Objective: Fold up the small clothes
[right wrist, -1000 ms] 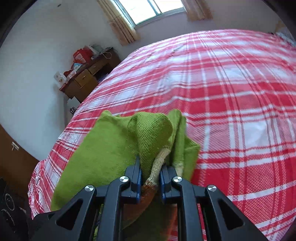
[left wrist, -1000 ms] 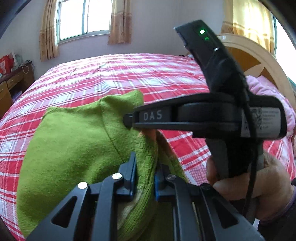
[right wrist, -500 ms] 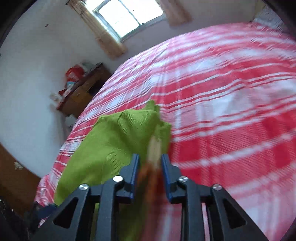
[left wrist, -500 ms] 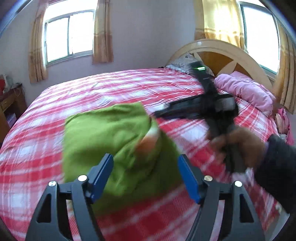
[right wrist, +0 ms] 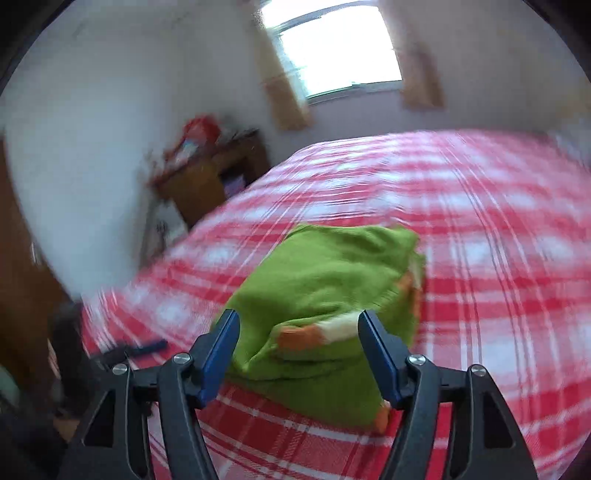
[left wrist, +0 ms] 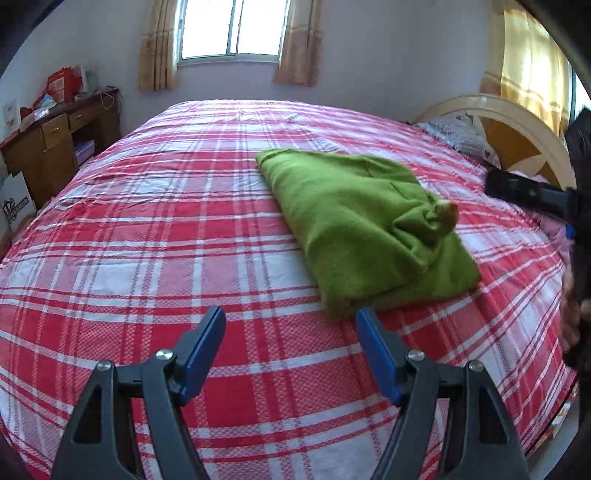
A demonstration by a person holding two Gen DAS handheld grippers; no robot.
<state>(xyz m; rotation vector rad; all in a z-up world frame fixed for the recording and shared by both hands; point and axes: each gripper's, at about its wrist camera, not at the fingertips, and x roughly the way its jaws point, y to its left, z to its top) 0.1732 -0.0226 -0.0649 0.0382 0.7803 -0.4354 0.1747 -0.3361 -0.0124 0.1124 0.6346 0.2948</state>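
The left tool [left wrist: 290, 325] is seen with its blue-padded jaws spread wide and nothing between them; it is held over bare bedspread. The folded green knitted garment [left wrist: 364, 225] is found ahead of it and off to the right, lying flat on the bed, with its long axis running away from the tool toward the far side of the bed. A rumpled lump with an orange and white cuff [left wrist: 445, 214] is seen on top of the fold near its right edge.

The right tool [right wrist: 297, 341] is also shown apart; its jaws have just been opening, and the garment [right wrist: 325, 280] is framed between the pads but is not pressed by them. This tool is judged the nearer of the two, with the cuff just ahead of its tips. The right-wrist view is blurred.

The garment is carried by a red and white plaid bedspread [left wrist: 166, 229]. Beyond it, a curtained window [left wrist: 231, 29], a wooden desk [left wrist: 55, 144] at the left wall and a curved headboard [left wrist: 517, 125] at the right are shown.
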